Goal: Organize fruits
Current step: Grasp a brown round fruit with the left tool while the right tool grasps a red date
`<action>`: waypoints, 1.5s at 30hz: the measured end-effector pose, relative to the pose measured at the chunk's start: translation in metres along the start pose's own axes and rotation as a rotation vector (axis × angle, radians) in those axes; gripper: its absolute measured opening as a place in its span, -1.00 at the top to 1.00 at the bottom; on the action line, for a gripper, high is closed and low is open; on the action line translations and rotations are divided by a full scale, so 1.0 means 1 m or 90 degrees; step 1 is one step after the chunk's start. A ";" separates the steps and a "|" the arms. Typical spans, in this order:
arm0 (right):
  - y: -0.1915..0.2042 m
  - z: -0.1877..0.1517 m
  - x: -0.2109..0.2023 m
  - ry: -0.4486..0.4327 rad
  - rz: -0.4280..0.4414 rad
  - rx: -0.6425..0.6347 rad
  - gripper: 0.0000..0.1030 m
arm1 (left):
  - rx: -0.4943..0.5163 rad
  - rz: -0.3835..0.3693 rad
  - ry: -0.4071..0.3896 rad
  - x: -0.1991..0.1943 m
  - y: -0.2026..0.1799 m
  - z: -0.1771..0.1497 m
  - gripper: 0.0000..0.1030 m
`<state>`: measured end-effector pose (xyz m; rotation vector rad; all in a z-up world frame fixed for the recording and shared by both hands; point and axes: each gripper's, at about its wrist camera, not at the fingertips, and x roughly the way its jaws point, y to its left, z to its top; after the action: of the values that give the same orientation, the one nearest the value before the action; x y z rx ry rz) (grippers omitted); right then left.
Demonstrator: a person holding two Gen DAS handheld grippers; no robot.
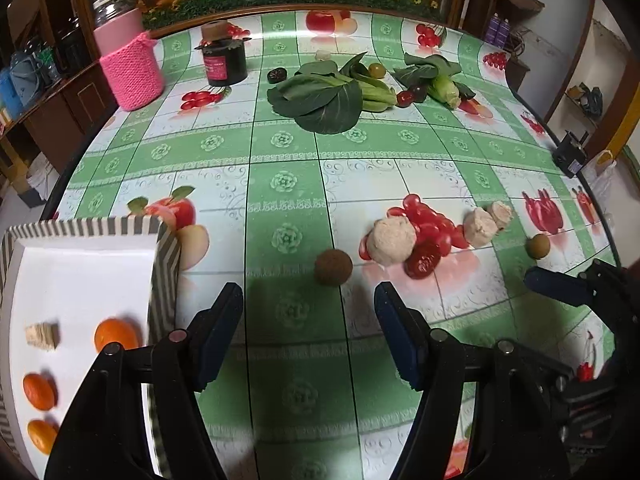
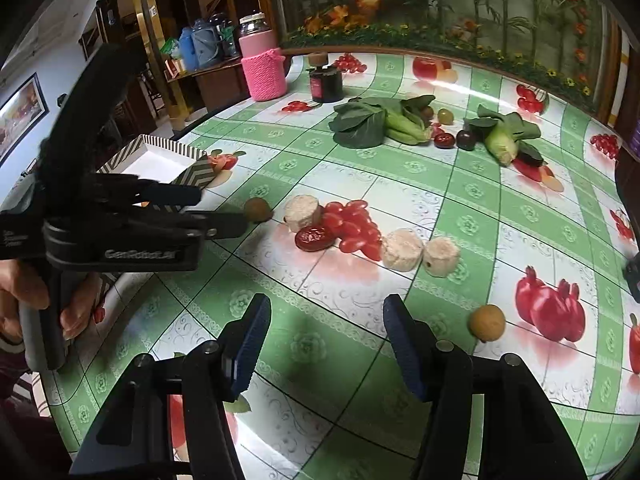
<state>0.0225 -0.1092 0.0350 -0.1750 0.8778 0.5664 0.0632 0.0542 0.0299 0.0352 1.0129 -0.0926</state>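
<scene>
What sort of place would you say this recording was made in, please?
Probably a home dining room: a table under a fruit-print oilcloth, a jar in a pink knitted cosy, and a wooden sideboard with jugs alongside.

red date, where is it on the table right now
The red date lies on the tablecloth mid-table in the right wrist view, touching the front of the pale round slice, left of the printed cherry tomatoes.

A round table (image 1: 280, 152) wears a green-and-white checked cloth printed with fruit. At nine o'clock sits a striped-rim tray (image 1: 164, 264). Toward twelve lie leafy greens (image 1: 320, 96), a dark jar (image 1: 225, 65) and a pink knitted-sleeved jar (image 1: 130, 68). Centre: a brown fruit (image 1: 333, 267), pale cakes (image 1: 390, 240), a red date (image 1: 422, 262).
</scene>
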 end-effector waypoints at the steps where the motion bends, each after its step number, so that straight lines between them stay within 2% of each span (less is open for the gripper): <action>1: 0.000 0.000 0.001 0.002 0.002 0.000 -0.15 | 0.004 0.001 0.001 0.003 -0.001 0.001 -0.30; 3: -0.002 0.002 0.005 0.005 0.002 0.001 -0.15 | 0.012 -0.003 0.004 0.008 -0.003 0.003 -0.17; 5: -0.003 0.005 0.008 0.007 0.004 0.000 -0.15 | 0.020 -0.001 0.013 0.015 -0.005 0.005 0.29; 7: -0.003 0.009 0.011 0.007 0.005 -0.002 -0.15 | 0.019 -0.007 0.024 0.021 -0.004 0.006 0.54; 8: -0.003 0.012 0.014 0.005 0.008 -0.001 -0.15 | 0.022 -0.007 0.013 0.020 -0.004 0.006 0.64; 10: -0.003 0.016 0.018 0.000 0.018 -0.001 -0.15 | 0.019 -0.008 0.014 0.021 -0.001 0.007 0.76; 14: 0.003 0.024 0.029 0.004 0.017 -0.016 -0.19 | 0.013 -0.010 0.013 0.019 0.004 0.006 0.86; 22: 0.008 0.036 0.051 0.017 0.003 -0.023 -0.20 | 0.016 -0.032 0.013 0.014 0.006 0.004 0.85; 24: 0.006 0.035 0.053 0.017 0.007 -0.017 -0.20 | 0.018 -0.038 0.011 0.012 0.005 0.005 0.76; 26: 0.004 0.035 0.055 0.016 0.004 -0.011 -0.20 | 0.017 -0.044 0.008 0.011 0.004 0.007 0.40; 28: 0.003 0.035 0.056 0.014 0.003 -0.011 -0.20 | 0.019 -0.039 0.004 0.011 0.004 0.008 0.18; 29: 0.003 0.036 0.056 0.014 0.004 -0.011 -0.20 | 0.021 -0.035 0.004 0.012 0.003 0.009 0.17; 38: 0.002 0.036 0.060 0.010 0.008 -0.018 -0.20 | 0.018 -0.016 0.014 0.026 0.006 0.014 0.18; 39: 0.002 0.036 0.060 0.010 0.008 -0.017 -0.20 | 0.016 -0.016 0.014 0.027 0.007 0.015 0.24; 41: 0.001 0.036 0.060 0.009 0.009 -0.017 -0.20 | 0.022 -0.005 0.008 0.027 0.006 0.015 0.58; 45: 0.003 0.038 0.061 0.008 0.007 -0.020 -0.19 | 0.024 -0.006 0.009 0.026 0.007 0.014 0.60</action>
<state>0.0771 -0.0689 0.0125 -0.2029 0.8822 0.5904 0.0897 0.0585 0.0152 0.0656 1.0248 -0.1207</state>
